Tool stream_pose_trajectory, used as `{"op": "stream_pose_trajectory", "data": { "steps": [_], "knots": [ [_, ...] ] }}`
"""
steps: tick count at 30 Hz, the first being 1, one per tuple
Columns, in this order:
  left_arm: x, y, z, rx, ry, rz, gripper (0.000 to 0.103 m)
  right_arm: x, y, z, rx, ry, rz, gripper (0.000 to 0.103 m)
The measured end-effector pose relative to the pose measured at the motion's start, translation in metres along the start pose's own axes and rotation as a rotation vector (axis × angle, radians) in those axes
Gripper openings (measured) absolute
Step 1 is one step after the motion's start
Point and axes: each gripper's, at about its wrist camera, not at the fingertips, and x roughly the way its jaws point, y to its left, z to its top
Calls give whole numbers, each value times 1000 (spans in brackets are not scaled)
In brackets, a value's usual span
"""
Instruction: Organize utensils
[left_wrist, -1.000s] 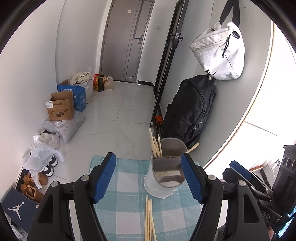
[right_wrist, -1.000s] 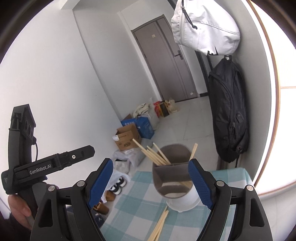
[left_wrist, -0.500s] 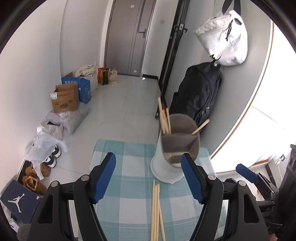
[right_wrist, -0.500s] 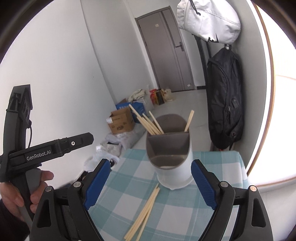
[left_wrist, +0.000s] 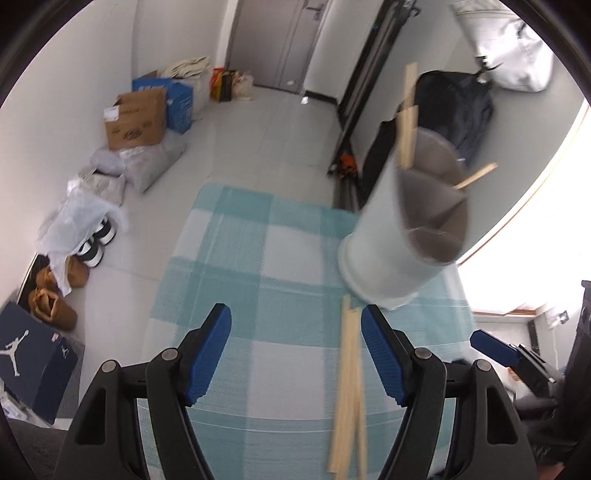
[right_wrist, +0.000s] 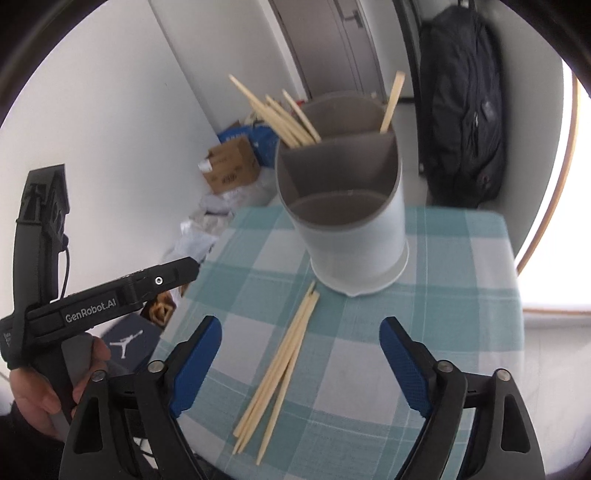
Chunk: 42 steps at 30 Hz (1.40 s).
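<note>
Lying loose beside a white holder (right_wrist: 354, 236), pale wooden chopsticks (right_wrist: 280, 373) sit between each hand-held gripper's released jaws.

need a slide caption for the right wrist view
Open right gripper above loose wooden chopsticks on a teal checked tablecloth, before a white divided utensil holder.

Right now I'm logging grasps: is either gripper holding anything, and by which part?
Nothing is held. The left gripper and right gripper both have open, empty jaws above the loose chopsticks lying on the tablecloth.
</note>
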Motion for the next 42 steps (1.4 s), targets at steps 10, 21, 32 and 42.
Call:
{"op": "stream_pose_trajectory", "data": {
  "steps": [10, 21, 32, 42],
  "knots": [
    [17, 26, 7, -105, 81, -3, 69, 72, -8, 17, 88, 152, 30, 48],
    [20, 39, 10, -169, 104, -36, 69, 114, -10, 23, 149, 191, -83, 16],
    [27, 40, 10, -162, 127, -30, 69, 83, -14, 17, 210, 99, -46, 6],
    [37, 4, -6, -6, 185, -53, 69, 21, -33, 19, 236, -22, 25, 6]
  ]
}}
